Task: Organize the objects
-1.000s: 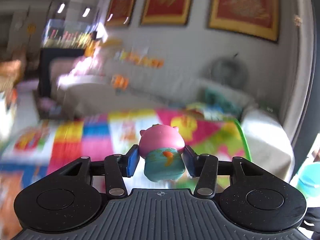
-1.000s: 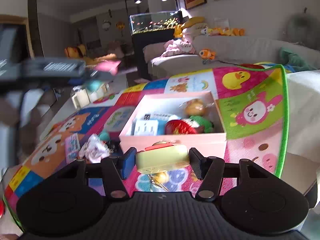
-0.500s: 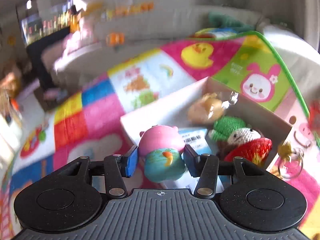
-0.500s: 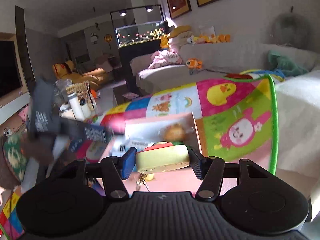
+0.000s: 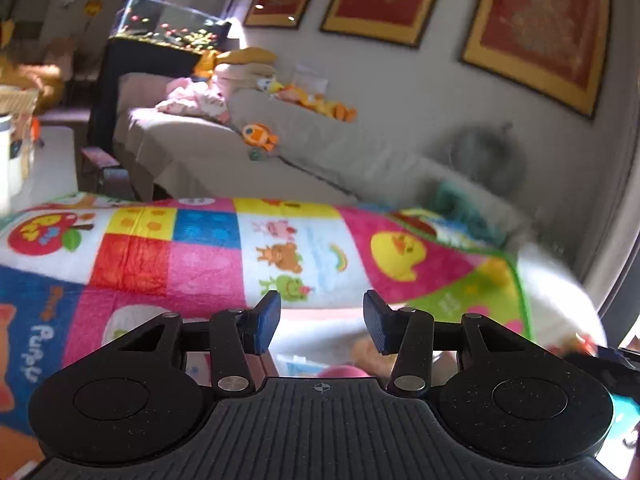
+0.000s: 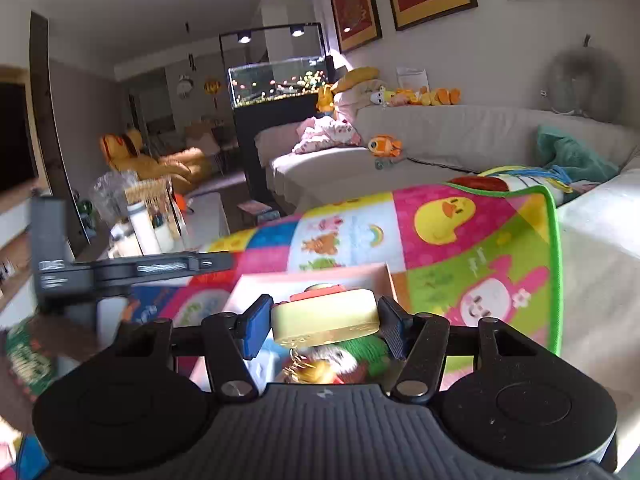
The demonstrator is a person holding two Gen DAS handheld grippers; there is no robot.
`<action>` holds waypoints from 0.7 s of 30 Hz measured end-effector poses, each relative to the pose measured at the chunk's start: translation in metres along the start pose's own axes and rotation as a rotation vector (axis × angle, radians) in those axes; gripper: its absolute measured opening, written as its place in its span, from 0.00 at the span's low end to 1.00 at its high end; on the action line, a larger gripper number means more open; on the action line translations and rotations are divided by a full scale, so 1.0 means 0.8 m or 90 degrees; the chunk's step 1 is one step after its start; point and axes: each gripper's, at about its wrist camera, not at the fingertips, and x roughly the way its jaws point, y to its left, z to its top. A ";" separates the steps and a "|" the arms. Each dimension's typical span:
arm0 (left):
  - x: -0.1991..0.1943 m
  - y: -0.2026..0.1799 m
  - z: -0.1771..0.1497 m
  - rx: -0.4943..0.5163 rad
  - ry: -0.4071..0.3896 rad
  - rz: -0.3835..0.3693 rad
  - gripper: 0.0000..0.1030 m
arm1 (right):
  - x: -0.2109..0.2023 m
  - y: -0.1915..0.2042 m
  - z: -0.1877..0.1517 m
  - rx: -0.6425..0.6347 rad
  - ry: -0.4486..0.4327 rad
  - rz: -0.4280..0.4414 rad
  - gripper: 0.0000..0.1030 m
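1. Left gripper (image 5: 322, 322): ribbed blue pads spread wide, nothing between them, hovering above the pink box (image 5: 320, 320).
2. Right gripper (image 6: 323, 326): clenched on a flat, pale-yellow keychain charm (image 6: 325, 316) with a red top; a gold chain dangles below.
3. Pink box (image 6: 312, 276), cardboard-like, sits on the soft patchwork play mat (image 6: 476, 248).
4. Inside the box: a green knitted toy (image 6: 366, 352) and the rounded pink top of a toy (image 5: 346, 371); other contents are blurred.

Pink toy (image 5: 345, 372) mostly hidden behind hand-held gripper (image 5: 321, 322).
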 end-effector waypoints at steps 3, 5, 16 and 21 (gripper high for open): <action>-0.032 0.005 0.001 0.006 -0.016 0.009 0.48 | 0.021 0.007 0.031 0.034 -0.062 0.016 0.56; -0.056 0.012 -0.006 0.015 -0.011 0.014 0.49 | 0.040 0.010 0.049 0.039 -0.089 0.014 0.58; -0.187 0.116 -0.077 -0.073 0.031 0.130 0.48 | 0.013 -0.007 -0.026 0.023 0.016 -0.028 0.82; -0.186 0.130 -0.102 -0.154 0.056 0.136 0.48 | 0.004 0.032 -0.105 -0.022 0.111 0.005 0.84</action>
